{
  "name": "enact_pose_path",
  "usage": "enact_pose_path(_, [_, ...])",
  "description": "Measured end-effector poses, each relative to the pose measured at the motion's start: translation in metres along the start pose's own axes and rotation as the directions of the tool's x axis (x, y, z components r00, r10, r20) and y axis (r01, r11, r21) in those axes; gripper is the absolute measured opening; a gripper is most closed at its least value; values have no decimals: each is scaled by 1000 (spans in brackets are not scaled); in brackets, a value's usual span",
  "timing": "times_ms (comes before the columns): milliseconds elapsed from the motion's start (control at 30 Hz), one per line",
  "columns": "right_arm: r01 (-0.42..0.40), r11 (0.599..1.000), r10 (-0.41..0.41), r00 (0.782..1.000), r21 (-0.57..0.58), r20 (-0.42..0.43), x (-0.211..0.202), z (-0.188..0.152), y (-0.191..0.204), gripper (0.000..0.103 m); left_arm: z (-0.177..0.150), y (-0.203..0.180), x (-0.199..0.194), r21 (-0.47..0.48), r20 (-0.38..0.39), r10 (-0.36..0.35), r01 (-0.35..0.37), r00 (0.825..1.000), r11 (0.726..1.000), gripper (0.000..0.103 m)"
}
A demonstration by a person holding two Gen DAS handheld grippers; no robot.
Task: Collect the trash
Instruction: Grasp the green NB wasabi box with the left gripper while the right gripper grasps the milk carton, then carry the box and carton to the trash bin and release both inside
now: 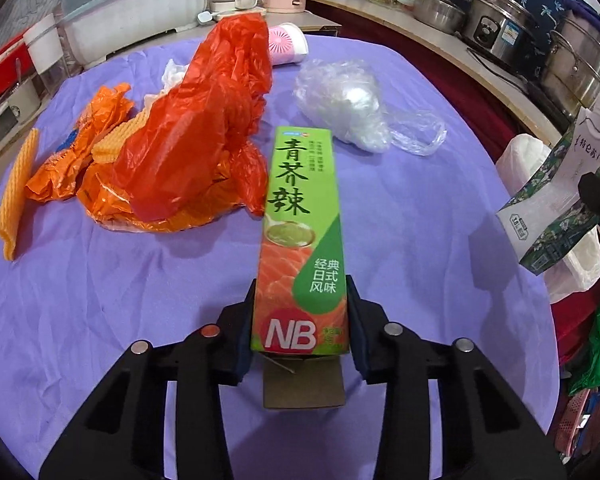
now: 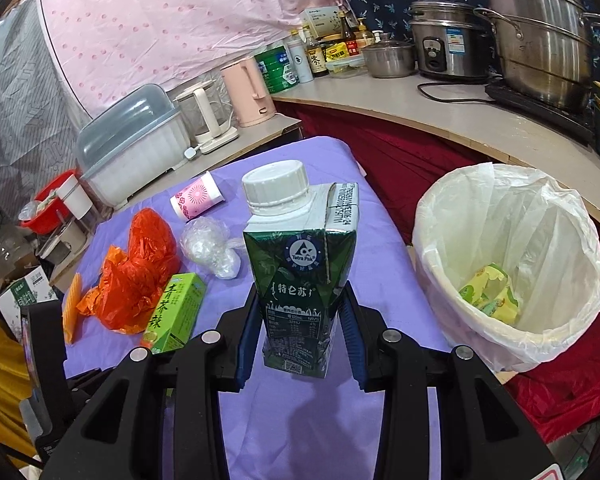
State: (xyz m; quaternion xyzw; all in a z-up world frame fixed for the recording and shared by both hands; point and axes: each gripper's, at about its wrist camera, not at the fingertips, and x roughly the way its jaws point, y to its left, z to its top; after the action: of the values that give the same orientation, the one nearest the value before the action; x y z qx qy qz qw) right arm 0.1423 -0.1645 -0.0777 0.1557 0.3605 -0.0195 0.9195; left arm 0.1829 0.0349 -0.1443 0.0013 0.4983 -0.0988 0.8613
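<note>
Milk carton [image 2: 300,276] clamped in my R gripper [image 2: 300,320] beside lined bin [image 2: 452,216], L gripper [image 1: 302,316] pinching wasabi box [image 1: 300,240] mid-table; next, judge carton over bin rim, release.

The long green box [image 1: 300,240] bears large dark characters 青芥辣 down its upper half, white characters 经典日式风味 on a green patch lower down, and white letters NB in a red circle at its near end. To the right of the green box, the dark green milk carton [image 2: 300,280] shows a round blue badge reading Tetra Pak, white characters 特仑苏 beneath it, and a small nutrition table too fine to read. A line of dark print runs along the carton's top seam, too small to make out.
</note>
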Motion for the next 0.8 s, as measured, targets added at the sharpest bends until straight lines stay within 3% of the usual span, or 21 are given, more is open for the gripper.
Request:
enact_pose_path(300, [20, 999, -22, 998, 35, 57, -30, 4, -27, 36, 0, -30, -44, 52, 57, -63, 60, 996, 997, 37])
enact_pose_path(467, [62, 996, -69, 991, 68, 117, -56, 10, -55, 36, 5, -65, -67, 116, 97, -117, 105, 988, 988, 37])
enact_pose_path(800, [179, 968, -211, 959, 175, 188, -93, 27, -140, 36, 19, -174, -79, 297, 103, -261, 221, 960, 929, 37])
